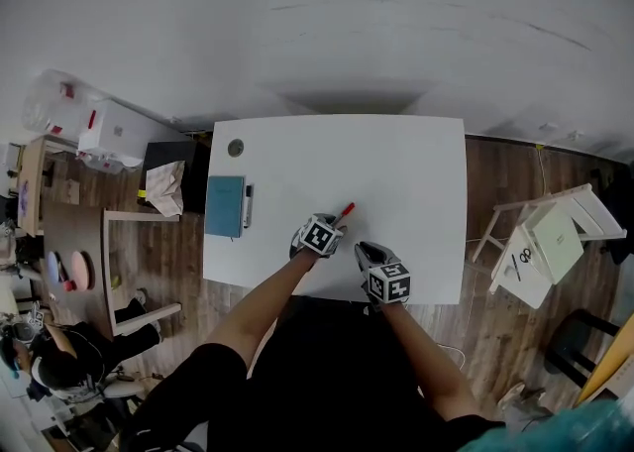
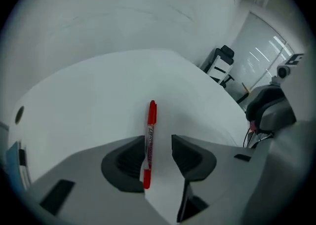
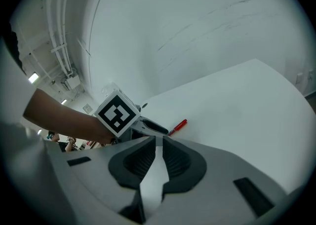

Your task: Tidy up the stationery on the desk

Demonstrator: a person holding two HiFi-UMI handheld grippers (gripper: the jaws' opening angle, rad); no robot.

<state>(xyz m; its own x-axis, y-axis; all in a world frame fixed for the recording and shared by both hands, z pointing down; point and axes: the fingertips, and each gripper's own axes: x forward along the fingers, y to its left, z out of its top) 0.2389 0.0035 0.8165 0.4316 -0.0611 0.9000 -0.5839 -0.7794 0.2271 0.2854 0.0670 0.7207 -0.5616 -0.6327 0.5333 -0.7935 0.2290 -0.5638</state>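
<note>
Near the front edge of the white desk [image 1: 396,172], I have the left gripper [image 2: 158,142] set around a slim red marker pen [image 2: 149,140]. Its jaws are spread, and the pen lies flat along the left one, clear of the other, not yet pinched. My right gripper [image 3: 155,142] sits just beside, jaws almost pressed together on nothing. I judge the tidying barely begun: a blue notebook [image 1: 225,206] and a black pen [image 1: 247,206] lie side by side at the desk's left edge.
</note>
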